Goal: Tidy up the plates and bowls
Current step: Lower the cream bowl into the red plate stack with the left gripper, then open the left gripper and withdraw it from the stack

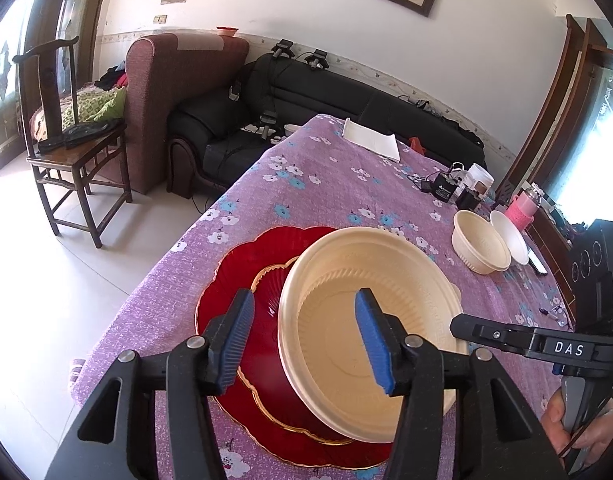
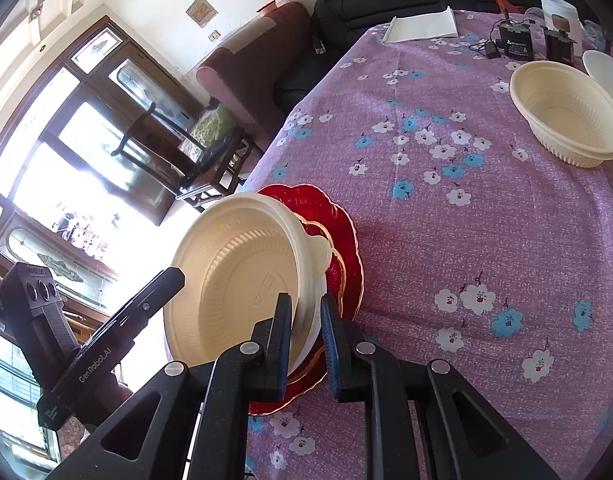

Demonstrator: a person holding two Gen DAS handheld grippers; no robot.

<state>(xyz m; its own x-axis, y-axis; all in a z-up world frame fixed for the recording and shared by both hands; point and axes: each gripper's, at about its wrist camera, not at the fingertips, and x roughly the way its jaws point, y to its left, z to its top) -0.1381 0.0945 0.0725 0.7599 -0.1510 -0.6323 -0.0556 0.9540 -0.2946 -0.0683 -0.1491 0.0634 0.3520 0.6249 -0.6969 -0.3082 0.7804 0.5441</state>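
Observation:
A cream bowl [image 1: 366,288] sits tilted on two stacked red plates [image 1: 234,276] with gold rims, near the table's left edge. My left gripper [image 1: 305,294] is open and straddles the bowl's near-left rim: one blue pad [image 1: 238,340] is outside it, the other is inside, and neither presses on it. My right gripper [image 2: 305,299] is shut on the cream bowl [image 2: 242,264] at its near rim, with the red plates [image 2: 348,240] under it. The right gripper's tip [image 1: 460,324] shows at the bowl's right side in the left wrist view.
A second cream bowl [image 2: 566,112] and a white bowl [image 2: 604,68] stand at the far right of the purple flowered tablecloth [image 2: 446,240]. Behind them are a black charger [image 2: 516,42], a white jar [image 2: 558,12] and white paper [image 2: 422,26]. The table edge drops off at the left.

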